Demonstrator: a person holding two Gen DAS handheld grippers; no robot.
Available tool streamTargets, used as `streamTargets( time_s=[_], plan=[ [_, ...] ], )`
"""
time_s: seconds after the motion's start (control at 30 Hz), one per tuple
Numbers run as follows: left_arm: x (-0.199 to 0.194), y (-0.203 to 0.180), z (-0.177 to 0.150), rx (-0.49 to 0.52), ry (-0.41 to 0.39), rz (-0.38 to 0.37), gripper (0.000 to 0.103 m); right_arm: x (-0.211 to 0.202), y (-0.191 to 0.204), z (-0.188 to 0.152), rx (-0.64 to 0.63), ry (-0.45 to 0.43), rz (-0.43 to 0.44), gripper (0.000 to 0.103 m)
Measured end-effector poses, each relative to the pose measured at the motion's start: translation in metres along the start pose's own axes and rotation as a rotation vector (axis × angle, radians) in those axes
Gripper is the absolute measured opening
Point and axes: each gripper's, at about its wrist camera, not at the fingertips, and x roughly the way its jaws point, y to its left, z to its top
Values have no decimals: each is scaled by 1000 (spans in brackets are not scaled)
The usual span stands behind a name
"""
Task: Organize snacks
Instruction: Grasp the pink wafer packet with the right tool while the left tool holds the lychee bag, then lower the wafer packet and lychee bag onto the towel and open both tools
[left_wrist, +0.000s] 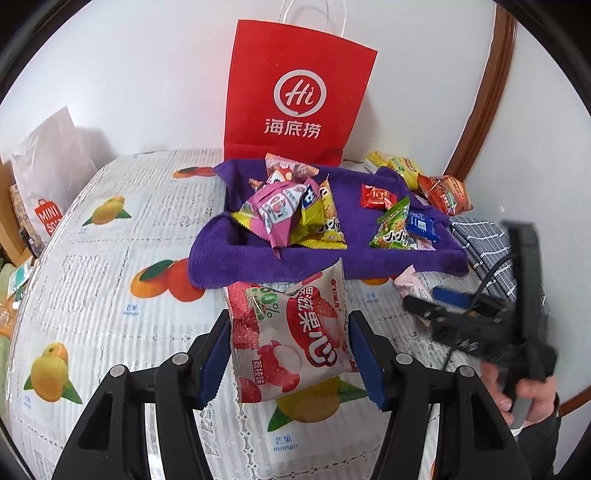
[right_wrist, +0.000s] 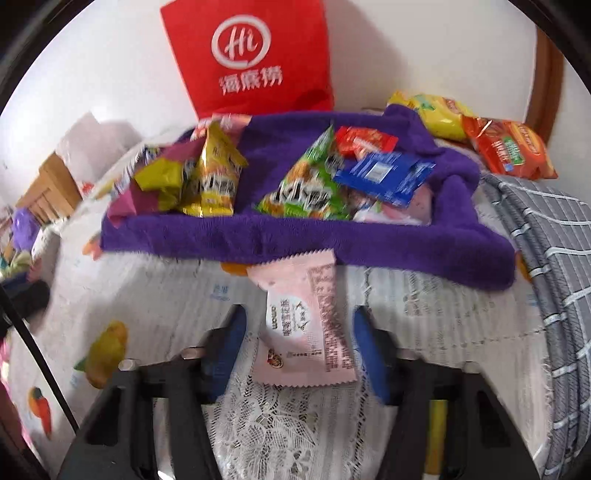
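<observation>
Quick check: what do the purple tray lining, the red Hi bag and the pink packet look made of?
Purple lining: soft, matte terry cloth with a fuzzy pile. Red bag: stiff matte paper with creased folds and cord handles. Pink packet: thin, slightly glossy plastic film, probably; serrated sealed ends.

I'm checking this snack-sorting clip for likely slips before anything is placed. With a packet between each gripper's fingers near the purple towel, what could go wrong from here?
1. The left gripper pinches only the sides of the puffy lychee gummy bag, so it might slide or twist out.
2. The right gripper brackets the pink nougat packet, but a firm pinch isn't clear; lifting now may leave it behind.
3. The purple towel already holds a loose snack heap that could topple.
</observation>
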Motion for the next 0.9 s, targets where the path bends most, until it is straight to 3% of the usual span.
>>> streamTargets(
  time_s=[0.13,0.37,0.53,0.9],
  plan=[
    [0,-2,8,3,-6,-1,59,-6,3,-5,-47,-34,-18,40],
    [4,-11,28,16,-16,-6,59,-35,-14,0,11,-96,49,37],
    [5,-23,47,20,-27,-42,59,-64,-24,17,5,-163,36,37],
    [15,-56,98,82,-71,-37,59,-100,-50,68,63,-256,-6,37]
  ],
)
